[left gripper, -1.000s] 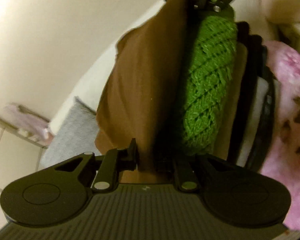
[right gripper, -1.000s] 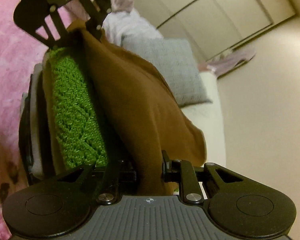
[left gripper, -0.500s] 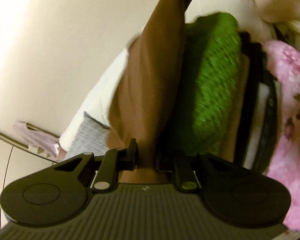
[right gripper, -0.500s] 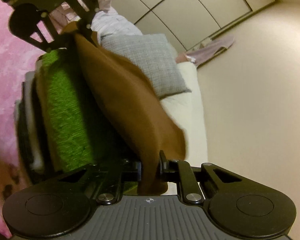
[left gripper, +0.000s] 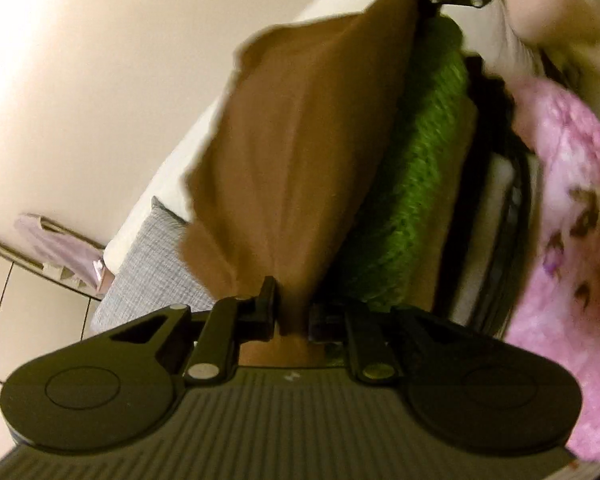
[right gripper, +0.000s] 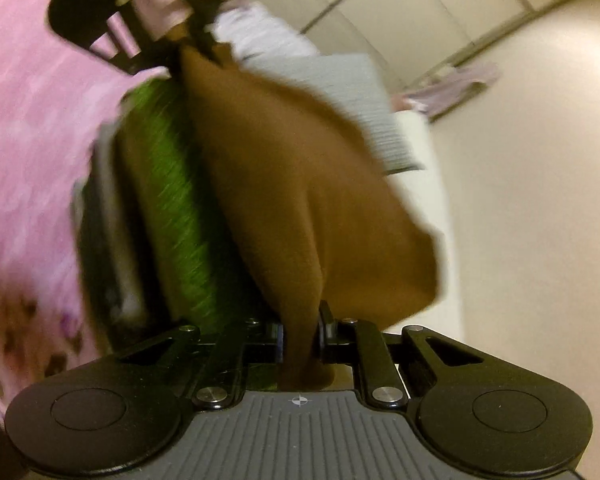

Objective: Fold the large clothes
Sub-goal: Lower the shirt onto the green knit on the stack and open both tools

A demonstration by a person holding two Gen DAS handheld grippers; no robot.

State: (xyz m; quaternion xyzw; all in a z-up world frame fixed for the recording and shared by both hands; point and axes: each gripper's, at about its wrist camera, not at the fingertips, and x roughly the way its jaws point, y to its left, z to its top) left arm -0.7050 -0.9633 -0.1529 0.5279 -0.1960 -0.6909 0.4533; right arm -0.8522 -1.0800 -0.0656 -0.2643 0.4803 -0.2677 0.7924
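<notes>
Clamped on the brown cloth [left gripper: 300,168] at opposite ends: left gripper [left gripper: 292,316] with jaws closing on it, right gripper [right gripper: 302,338] pinching it tight. Stretched between the two, just above a green knit [left gripper: 412,200] topping a stack of folded clothes. Beyond, a grey cushion [right gripper: 364,108] and pink blanket [left gripper: 572,208]. Only from the right: closet doors [right gripper: 420,12]. No containers visible.

Right gripper [right gripper: 300,336] pinches brown cloth [right gripper: 300,184] beside green knit [right gripper: 172,184].
</notes>
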